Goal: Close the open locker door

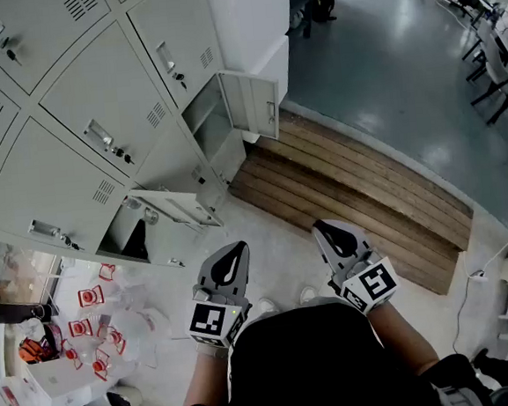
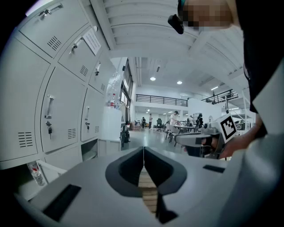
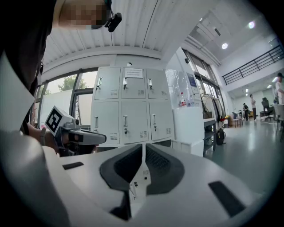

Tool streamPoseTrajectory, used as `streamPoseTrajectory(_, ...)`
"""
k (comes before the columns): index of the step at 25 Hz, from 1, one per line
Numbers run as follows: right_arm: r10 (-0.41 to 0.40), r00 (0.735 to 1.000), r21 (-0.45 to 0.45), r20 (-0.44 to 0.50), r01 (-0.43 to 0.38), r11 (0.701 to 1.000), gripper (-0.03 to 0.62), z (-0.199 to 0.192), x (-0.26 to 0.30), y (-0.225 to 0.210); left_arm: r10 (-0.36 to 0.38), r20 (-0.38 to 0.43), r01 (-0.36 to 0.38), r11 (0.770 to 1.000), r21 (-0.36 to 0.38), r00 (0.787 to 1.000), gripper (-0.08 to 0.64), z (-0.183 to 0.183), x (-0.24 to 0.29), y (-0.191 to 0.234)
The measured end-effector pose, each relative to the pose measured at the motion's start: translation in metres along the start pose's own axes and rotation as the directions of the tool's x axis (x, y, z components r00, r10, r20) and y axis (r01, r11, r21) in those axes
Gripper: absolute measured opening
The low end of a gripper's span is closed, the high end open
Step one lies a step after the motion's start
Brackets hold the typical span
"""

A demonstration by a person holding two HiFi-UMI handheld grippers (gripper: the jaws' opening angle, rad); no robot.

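While held low, side by side, the left tongs (image 1: 232, 254) and right tongs (image 1: 329, 229) are seen fully closed, with nothing gripped. Ahead, an open locker door (image 1: 251, 102) is swung out from the bottom row of lockers (image 1: 95, 105); a second open door (image 1: 173, 206) is seen nearer.

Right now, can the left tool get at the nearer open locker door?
Probably yes, with a forward reach. The left tool, shut and empty, is held apart from the nearer open door, and only bare floor shows between them. Nothing visible blocks the way.
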State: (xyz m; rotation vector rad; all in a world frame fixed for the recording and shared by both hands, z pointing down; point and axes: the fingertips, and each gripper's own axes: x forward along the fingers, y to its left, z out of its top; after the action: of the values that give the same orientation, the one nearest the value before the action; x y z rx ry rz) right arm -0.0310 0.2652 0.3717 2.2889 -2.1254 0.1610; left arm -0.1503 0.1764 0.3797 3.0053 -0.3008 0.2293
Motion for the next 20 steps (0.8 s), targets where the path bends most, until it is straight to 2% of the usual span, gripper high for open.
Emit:
streamPoseTrajectory(6,-0.005,1.000,0.013,-0.006,0.006,1.000,0.043,-0.003,0.023,0.017,-0.013,-0.001,0.013,1.000,-0.010,1.000,0.023,-0.002,-0.008,0.026)
streamPoseTrajectory(11,-0.045,0.999,0.101,0.010,0.044,0.994,0.043,-0.007,0.042,0.022,-0.025,-0.016,0.025,0.999,-0.027,1.000,0.023,-0.012,-0.016,0.054)
streamPoseTrajectory(16,-0.057,0.998,0.078,-0.010,0.057,0.995,0.043,-0.016,0.059,0.025,-0.038,-0.046,0.037,0.999,-0.010,0.998,0.025,-0.025,-0.015,0.076)
streamPoseTrajectory(20,-0.068,0.998,0.094,-0.017,0.070,0.993,0.043,-0.022,0.073,0.007,-0.037,-0.042,0.036,0.999,-0.023,0.998,0.025,-0.021,0.004,0.087)
